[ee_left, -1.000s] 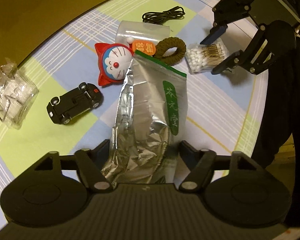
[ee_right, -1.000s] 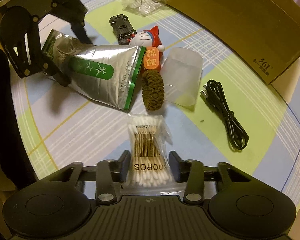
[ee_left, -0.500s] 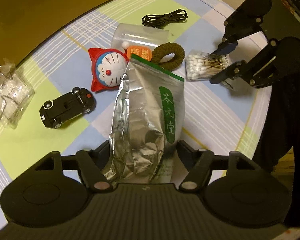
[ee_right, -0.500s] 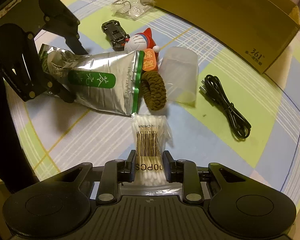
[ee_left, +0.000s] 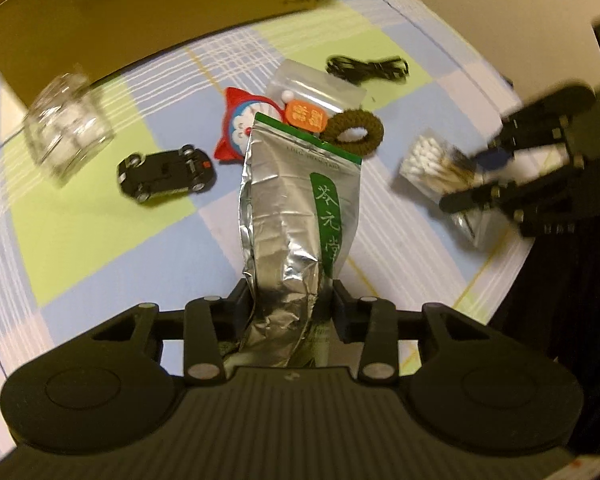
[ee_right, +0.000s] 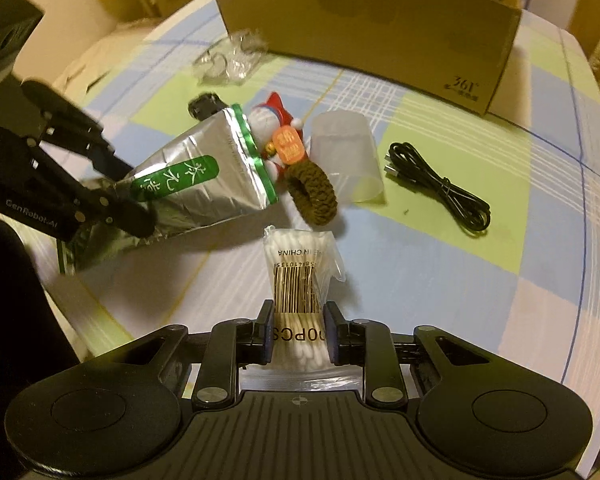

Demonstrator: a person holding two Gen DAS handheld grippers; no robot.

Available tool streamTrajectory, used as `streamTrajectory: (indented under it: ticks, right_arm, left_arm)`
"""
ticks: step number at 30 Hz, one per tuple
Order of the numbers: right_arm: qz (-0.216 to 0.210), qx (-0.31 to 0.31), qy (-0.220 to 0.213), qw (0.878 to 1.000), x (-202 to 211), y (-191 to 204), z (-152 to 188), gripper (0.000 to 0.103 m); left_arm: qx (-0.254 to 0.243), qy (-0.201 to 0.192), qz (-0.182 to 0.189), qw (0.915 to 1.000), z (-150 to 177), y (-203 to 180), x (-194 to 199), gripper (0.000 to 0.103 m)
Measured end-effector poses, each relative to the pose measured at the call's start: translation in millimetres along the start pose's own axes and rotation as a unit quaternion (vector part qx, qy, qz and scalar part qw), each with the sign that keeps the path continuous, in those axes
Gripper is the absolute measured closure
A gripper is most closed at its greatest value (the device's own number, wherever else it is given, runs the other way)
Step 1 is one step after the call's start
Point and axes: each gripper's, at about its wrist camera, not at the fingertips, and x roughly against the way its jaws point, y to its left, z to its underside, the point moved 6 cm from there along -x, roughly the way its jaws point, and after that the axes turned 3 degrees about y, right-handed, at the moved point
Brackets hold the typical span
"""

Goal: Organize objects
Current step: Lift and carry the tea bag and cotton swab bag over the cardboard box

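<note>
My left gripper (ee_left: pixel 292 292) is shut on a silver foil tea bag (ee_left: pixel 296 204) with a green label and holds it lifted off the checked cloth; it also shows in the right wrist view (ee_right: pixel 196 184). My right gripper (ee_right: pixel 298 320) is shut on a clear pack of cotton swabs (ee_right: pixel 298 276), raised above the cloth; the pack shows in the left wrist view (ee_left: pixel 436 164). A red Doraemon toy (ee_left: pixel 240 128), a brown hair tie (ee_left: pixel 354 130), a black toy car (ee_left: pixel 166 172) and a black cable (ee_right: pixel 440 188) lie on the cloth.
An open cardboard box (ee_right: pixel 364 20) stands at the far side of the table. A clear plastic cup (ee_right: pixel 346 156) lies by the hair tie. A crumpled clear plastic packet (ee_left: pixel 66 132) lies left of the car. The table edge (ee_left: pixel 496 280) runs along the near right.
Both grippers have closed on their items and lifted them. The tea bag now hangs squeezed between the left fingers, and the swab pack has risen off the cloth.
</note>
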Motion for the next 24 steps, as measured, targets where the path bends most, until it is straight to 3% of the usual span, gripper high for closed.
streamTrajectory:
  ticks: [10,24]
  right_arm:
    - [0.017,-0.028,-0.043,0.999,31.3,25.8,-14.3,0.081]
    - [0.027,-0.017,-0.079,0.996,64.6,45.5,-34.8,0.081]
  left_arm:
    - [0.102,-0.07,-0.017,0.9922,6.7,-7.5,56.9,0.068]
    - [0.131,-0.116,-0.051,0.9832,8.6,-16.1,105.2,0.068]
